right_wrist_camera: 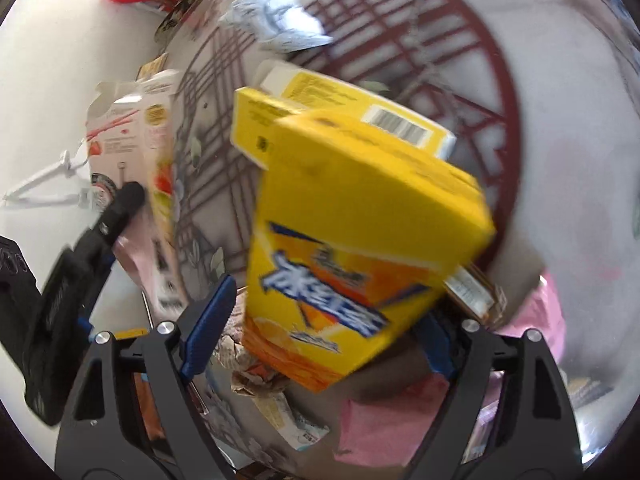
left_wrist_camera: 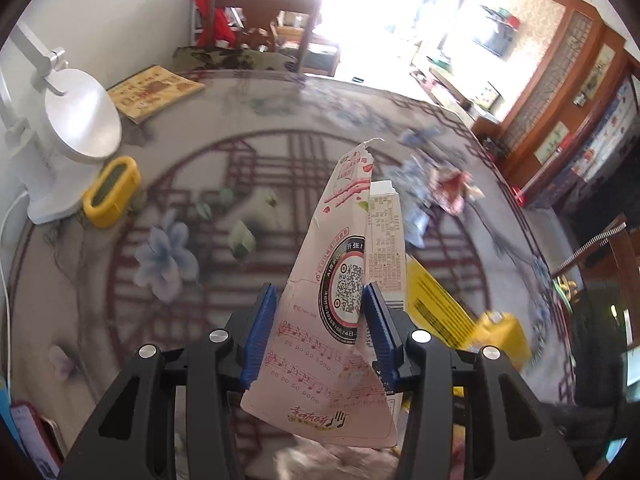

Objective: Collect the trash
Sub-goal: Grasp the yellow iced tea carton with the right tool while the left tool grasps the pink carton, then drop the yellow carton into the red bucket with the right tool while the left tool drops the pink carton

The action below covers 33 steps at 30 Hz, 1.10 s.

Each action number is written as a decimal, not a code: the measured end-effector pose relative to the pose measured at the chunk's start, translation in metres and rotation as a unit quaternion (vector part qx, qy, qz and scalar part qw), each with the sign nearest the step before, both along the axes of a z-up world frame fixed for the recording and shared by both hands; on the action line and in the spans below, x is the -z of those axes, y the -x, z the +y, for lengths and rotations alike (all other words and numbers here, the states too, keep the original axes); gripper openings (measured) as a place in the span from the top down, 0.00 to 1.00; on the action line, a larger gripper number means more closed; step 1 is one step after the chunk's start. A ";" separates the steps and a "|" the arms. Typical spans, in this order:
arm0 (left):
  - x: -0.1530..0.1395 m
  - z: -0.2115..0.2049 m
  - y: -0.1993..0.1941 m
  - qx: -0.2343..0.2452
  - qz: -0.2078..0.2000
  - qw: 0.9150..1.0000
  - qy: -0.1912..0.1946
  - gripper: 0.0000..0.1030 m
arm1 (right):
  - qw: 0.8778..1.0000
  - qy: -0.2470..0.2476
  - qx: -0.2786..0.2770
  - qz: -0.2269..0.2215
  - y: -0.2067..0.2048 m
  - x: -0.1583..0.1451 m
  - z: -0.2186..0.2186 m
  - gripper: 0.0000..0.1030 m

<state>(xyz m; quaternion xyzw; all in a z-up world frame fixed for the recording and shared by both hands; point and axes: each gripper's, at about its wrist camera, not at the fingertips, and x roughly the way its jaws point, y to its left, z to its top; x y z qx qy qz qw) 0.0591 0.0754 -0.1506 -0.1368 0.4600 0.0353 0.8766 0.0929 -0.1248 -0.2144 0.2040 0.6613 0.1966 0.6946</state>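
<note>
- Clearly, the left gripper (left_wrist_camera: 320, 332) pinches a flattened pink carton (left_wrist_camera: 340, 300) between its blue pads (left_wrist_camera: 258, 336), which press on both sides of it.
- That carton stands tilted above the table (left_wrist_camera: 248, 184), its torn top pointing away from the camera.
- From the right wrist view, the same pink carton (right_wrist_camera: 132, 148) shows at the left, with the left gripper's black finger (right_wrist_camera: 120, 208) on it.
- The right gripper (right_wrist_camera: 316, 320) has its fingers spread; a yellow box (right_wrist_camera: 360, 248) sits between them, blurred, and the left pad (right_wrist_camera: 208, 324) stands apart from it. The right pad is hidden behind the box, so contact there cannot be told.
- A second yellow box (right_wrist_camera: 320, 112) lies just behind the first, barcode facing up.
- Below the right gripper sit crumpled paper (right_wrist_camera: 256, 364) and a pink bag (right_wrist_camera: 392, 420).
- On the table further off: a white lamp (left_wrist_camera: 76, 128), a small yellow holder (left_wrist_camera: 112, 192), a booklet (left_wrist_camera: 156, 92) and blurred wrappers (left_wrist_camera: 452, 192).
</note>
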 end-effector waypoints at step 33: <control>-0.089 -0.116 0.046 0.012 -0.099 0.995 -0.015 0.57 | 0.962 0.032 0.012 -0.271 0.044 -0.151 -0.147 0.34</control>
